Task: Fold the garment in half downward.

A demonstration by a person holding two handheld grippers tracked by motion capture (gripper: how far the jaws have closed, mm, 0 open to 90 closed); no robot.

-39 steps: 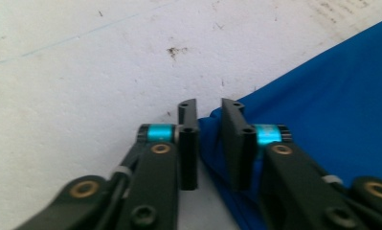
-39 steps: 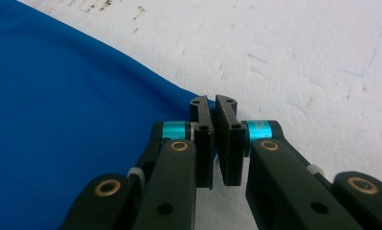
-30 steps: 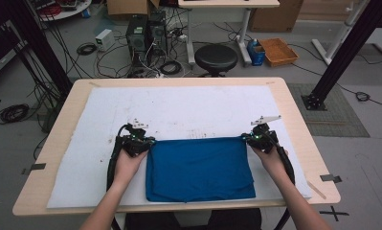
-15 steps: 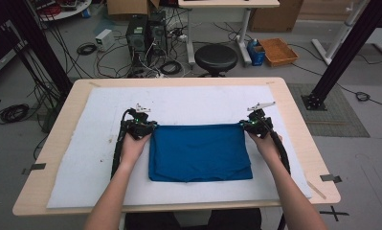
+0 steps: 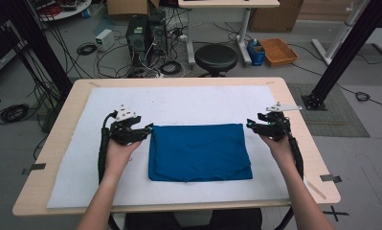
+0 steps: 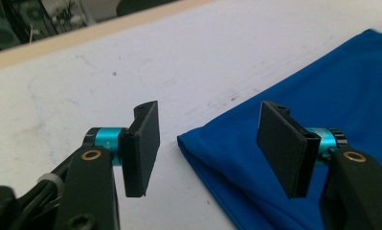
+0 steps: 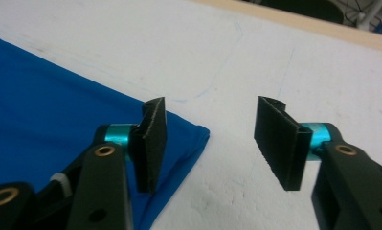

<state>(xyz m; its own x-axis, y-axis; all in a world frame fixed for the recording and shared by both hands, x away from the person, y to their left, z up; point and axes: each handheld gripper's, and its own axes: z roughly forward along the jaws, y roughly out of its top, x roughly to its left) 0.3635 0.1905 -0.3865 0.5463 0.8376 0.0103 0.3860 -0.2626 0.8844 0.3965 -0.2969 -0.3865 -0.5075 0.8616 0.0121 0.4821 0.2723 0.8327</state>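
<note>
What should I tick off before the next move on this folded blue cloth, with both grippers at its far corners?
1. Left gripper open: ok, jaws apart with nothing between them.
2. Right gripper open: ok, jaws apart and empty.
3. Blue cloth lies flat and folded on the white mat: ok.
4. Cloth free of both grippers: ok, each far corner lies loose by the jaws.
5. Folded edges line up: cannot tell; the near right corner looks slightly offset.
6. Mat beyond the cloth free of objects: ok.
</note>
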